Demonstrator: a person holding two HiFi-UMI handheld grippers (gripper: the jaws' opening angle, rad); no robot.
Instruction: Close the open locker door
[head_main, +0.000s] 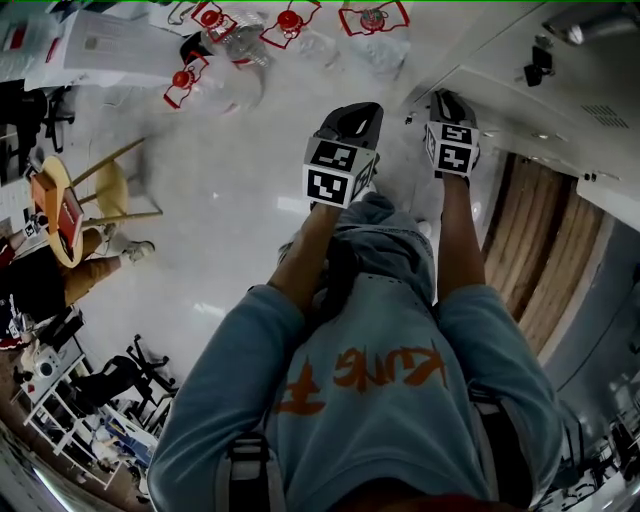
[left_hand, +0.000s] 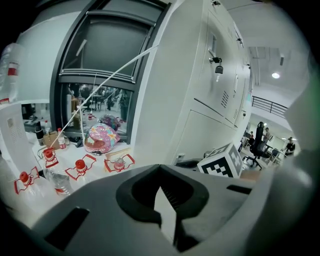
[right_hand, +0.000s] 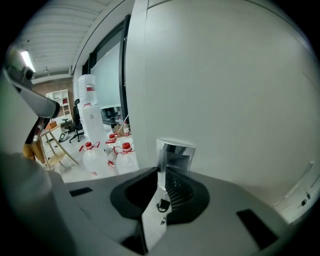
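The white locker door (right_hand: 225, 95) fills the right gripper view, and its near edge runs down the middle left. A small chrome handle (right_hand: 175, 152) sticks out of it, right at the tips of my right gripper (right_hand: 160, 170), whose jaws are closed on the handle's left edge. In the head view my right gripper (head_main: 445, 100) reaches the white locker front (head_main: 500, 70). My left gripper (head_main: 360, 112) hangs free beside it. In the left gripper view that gripper (left_hand: 160, 167) has its tips together, with nothing between them. Beyond it are the locker bank (left_hand: 200, 110), a padlock (left_hand: 218, 67) and my right gripper's marker cube (left_hand: 227, 162).
Several red-capped water bottles (head_main: 225, 45) stand on the floor ahead, also in the right gripper view (right_hand: 107, 155). A wooden stool (head_main: 100, 195) stands at the left. A pink helmet (left_hand: 101, 137) lies on the sill below a dark window (left_hand: 110, 45). Wooden panels (head_main: 545, 250) are at the right.
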